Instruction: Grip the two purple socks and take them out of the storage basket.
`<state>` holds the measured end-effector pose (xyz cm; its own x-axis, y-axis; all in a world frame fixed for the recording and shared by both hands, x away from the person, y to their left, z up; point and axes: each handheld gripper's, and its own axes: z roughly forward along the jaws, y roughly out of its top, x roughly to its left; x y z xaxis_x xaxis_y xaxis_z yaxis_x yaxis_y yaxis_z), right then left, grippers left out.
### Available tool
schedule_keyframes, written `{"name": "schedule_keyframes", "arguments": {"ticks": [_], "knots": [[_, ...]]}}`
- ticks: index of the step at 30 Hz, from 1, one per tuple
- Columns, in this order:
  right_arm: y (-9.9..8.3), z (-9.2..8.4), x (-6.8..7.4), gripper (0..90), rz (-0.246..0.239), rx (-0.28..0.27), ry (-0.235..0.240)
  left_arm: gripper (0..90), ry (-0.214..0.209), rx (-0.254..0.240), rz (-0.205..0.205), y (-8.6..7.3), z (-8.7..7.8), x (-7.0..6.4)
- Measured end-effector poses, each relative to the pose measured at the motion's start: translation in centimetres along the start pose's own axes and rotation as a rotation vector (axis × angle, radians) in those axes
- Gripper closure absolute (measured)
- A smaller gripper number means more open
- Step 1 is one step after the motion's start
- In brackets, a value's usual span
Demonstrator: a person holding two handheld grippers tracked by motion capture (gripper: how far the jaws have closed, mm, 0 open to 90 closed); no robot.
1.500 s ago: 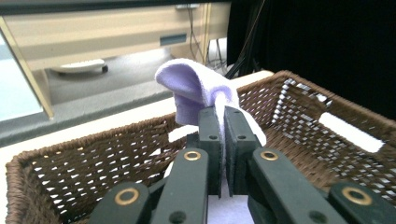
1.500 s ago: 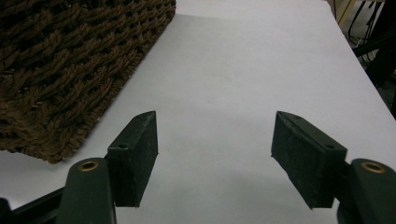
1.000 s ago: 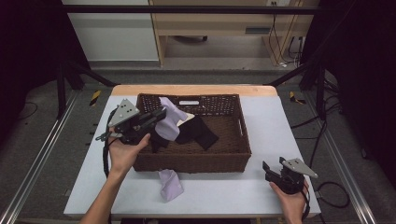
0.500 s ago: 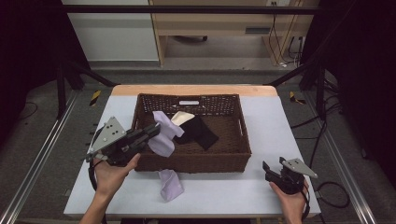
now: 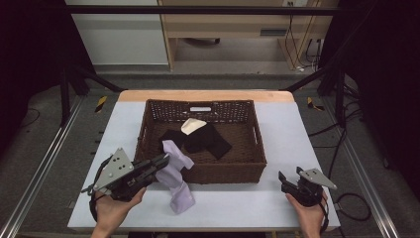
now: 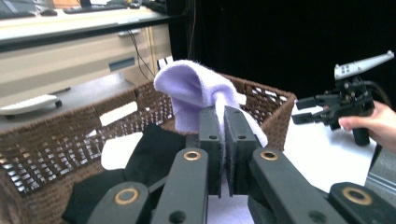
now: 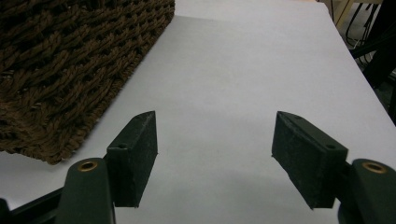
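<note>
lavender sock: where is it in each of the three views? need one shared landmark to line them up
High view: lavender sock lower left of centre, hanging from the left gripper over the basket's front wall.
Left gripper view: centre, pinched between the fingers.
Right gripper view: not in it.
Shared landmark: the brown wicker basket.

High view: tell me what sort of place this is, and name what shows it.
Most likely a lab or workshop set up for recording, not a home. A white table stands inside a metal frame, loose cables run over the grey floor, and a plain wooden workbench stands behind.
</note>
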<state>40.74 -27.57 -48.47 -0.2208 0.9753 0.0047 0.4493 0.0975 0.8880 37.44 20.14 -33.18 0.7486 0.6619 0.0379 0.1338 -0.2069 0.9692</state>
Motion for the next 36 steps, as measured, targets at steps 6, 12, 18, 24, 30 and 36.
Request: {"name": "schedule_keyframes", "arguments": {"ticks": [6, 12, 18, 24, 30, 36], "knots": [[0.0, -0.1, 0.0, 31.4, -0.003, -0.008, 0.003, 86.0, -0.020, 0.063, 0.001, -1.9, 0.4, -0.9], [0.0, -0.1, 0.0, 31.4, -0.002, -0.008, 0.007, 86.0, -0.046, 0.127, 0.000, -3.7, 1.5, -1.6], [0.0, -0.1, 0.1, 31.4, -0.003, -0.006, 0.008, 86.0, -0.072, 0.193, 0.001, -5.4, 2.7, -2.3], [0.0, -0.1, 0.0, 31.3, -0.007, -0.005, 0.009, 85.9, -0.097, 0.258, 0.003, -6.9, 4.3, -3.0], [0.0, -0.1, 0.0, 31.3, -0.006, -0.004, 0.008, 85.9, -0.111, 0.311, -0.002, -8.5, 5.9, -3.4], [0.0, 0.0, 0.0, 31.3, -0.009, -0.001, 0.008, 85.6, -0.104, 0.361, 0.007, -10.1, 7.6, -3.4]]}}
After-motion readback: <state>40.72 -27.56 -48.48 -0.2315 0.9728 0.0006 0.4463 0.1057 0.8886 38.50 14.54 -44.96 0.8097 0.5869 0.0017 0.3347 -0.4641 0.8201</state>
